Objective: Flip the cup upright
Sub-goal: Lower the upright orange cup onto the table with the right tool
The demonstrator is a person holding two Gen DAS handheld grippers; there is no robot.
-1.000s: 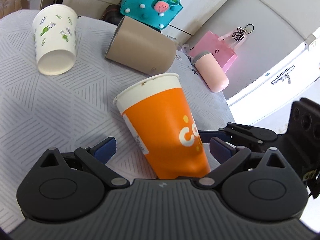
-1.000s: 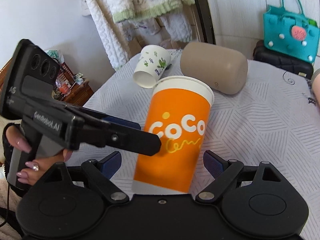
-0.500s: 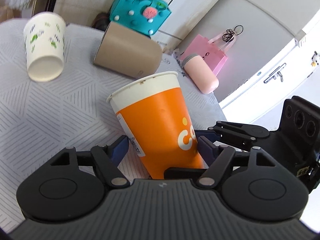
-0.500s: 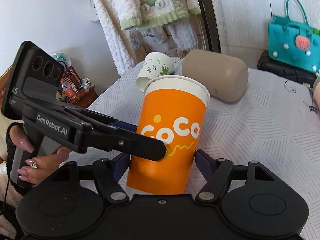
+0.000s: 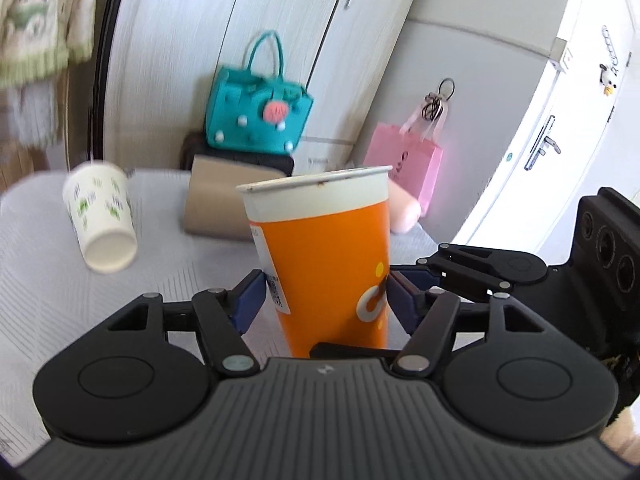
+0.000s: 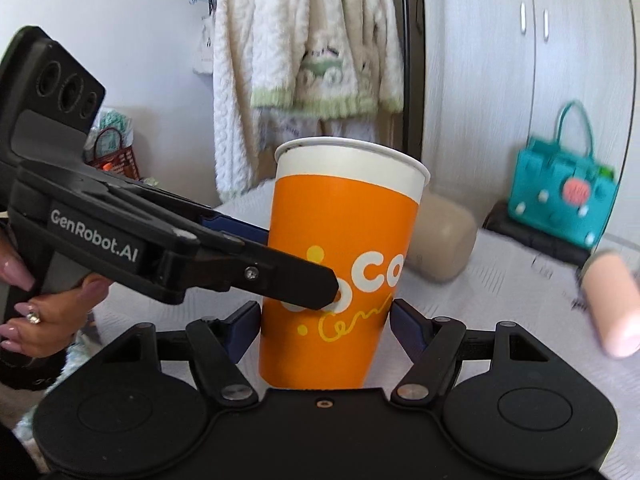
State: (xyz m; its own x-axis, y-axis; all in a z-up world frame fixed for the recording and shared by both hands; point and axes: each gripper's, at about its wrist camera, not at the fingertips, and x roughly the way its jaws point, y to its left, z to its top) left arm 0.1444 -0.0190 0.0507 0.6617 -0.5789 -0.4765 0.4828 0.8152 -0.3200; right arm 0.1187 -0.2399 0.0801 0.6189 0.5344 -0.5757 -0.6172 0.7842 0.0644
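Observation:
An orange paper cup with a white rim stands nearly upright, mouth up, between both grippers. My left gripper is shut on the orange cup, its blue pads pressing the lower sides. My right gripper is shut on the same orange cup from the other side. In the right wrist view the left gripper's finger crosses the front of the cup. The cup's base is hidden behind the gripper bodies.
A white cup with green prints lies on its side at the left. A beige tumbler and a pink bottle lie on the patterned tablecloth. A teal handbag and pink bag stand behind.
Both grippers have closed onto the orange cup and tilted it from leaning to nearly upright. The views have swung up, showing more of the wall and wardrobe.

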